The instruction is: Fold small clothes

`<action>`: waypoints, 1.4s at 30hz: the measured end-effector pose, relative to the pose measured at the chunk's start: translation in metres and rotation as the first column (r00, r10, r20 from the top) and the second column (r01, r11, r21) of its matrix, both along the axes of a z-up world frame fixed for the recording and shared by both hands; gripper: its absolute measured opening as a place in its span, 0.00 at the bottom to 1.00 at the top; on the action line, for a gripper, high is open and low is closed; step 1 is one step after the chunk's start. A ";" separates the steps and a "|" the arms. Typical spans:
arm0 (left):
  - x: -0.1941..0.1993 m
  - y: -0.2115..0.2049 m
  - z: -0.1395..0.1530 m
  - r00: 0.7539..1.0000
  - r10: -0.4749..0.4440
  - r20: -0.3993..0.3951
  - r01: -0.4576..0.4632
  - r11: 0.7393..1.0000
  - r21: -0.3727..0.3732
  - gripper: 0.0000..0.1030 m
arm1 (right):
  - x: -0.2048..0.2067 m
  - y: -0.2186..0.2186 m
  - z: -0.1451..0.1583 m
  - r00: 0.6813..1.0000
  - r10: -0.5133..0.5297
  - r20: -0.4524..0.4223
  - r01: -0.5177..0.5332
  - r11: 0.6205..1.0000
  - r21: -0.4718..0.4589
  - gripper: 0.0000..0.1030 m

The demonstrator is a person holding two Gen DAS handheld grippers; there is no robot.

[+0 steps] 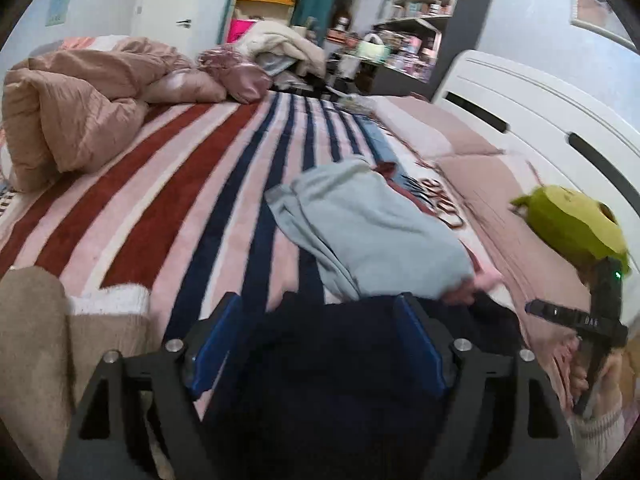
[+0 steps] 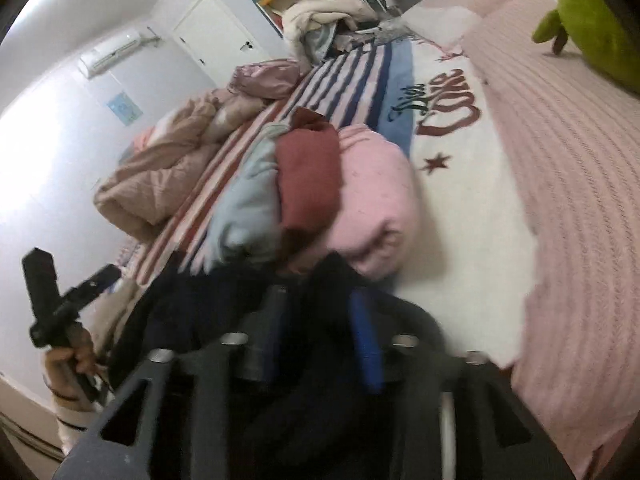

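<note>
The left claw (image 1: pixel 320 344) gapes wide over a dark navy garment (image 1: pixel 328 380) bunched low on the bed (image 1: pixel 160 184). The right claw (image 2: pixel 320 320) pinches the same navy cloth, nearly closed. At twelve o'clock lie grey (image 1: pixel 360 224), maroon (image 2: pixel 308 176) and pink (image 2: pixel 376 200) folded clothes.

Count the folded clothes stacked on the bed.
3. Light blue piece on the left, dark red piece in the middle, pink piece on the right, side by side. More may be hidden behind them. The dark garment at the grippers isn't folded.
</note>
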State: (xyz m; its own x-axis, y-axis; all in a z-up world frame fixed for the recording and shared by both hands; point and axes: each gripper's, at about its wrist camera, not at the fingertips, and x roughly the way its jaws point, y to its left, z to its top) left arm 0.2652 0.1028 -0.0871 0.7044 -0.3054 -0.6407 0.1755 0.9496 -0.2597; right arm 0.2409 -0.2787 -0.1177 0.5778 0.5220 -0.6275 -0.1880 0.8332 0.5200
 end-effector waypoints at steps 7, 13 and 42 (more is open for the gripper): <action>-0.076 0.003 -0.047 0.992 -0.045 -0.117 0.067 0.980 0.190 0.85 | -0.086 0.003 -0.022 0.986 0.148 -0.072 -0.153 0.986 -0.074 0.69; -0.096 -0.001 -0.076 0.988 -0.029 -0.152 0.068 0.964 0.258 0.86 | -0.120 0.014 -0.048 0.995 0.086 -0.044 -0.093 0.971 -0.219 0.17; -0.141 0.004 -0.091 0.985 0.045 -0.165 -0.052 0.998 -0.037 0.91 | -0.138 -0.010 -0.069 0.993 0.102 -0.065 -0.095 0.991 0.096 0.73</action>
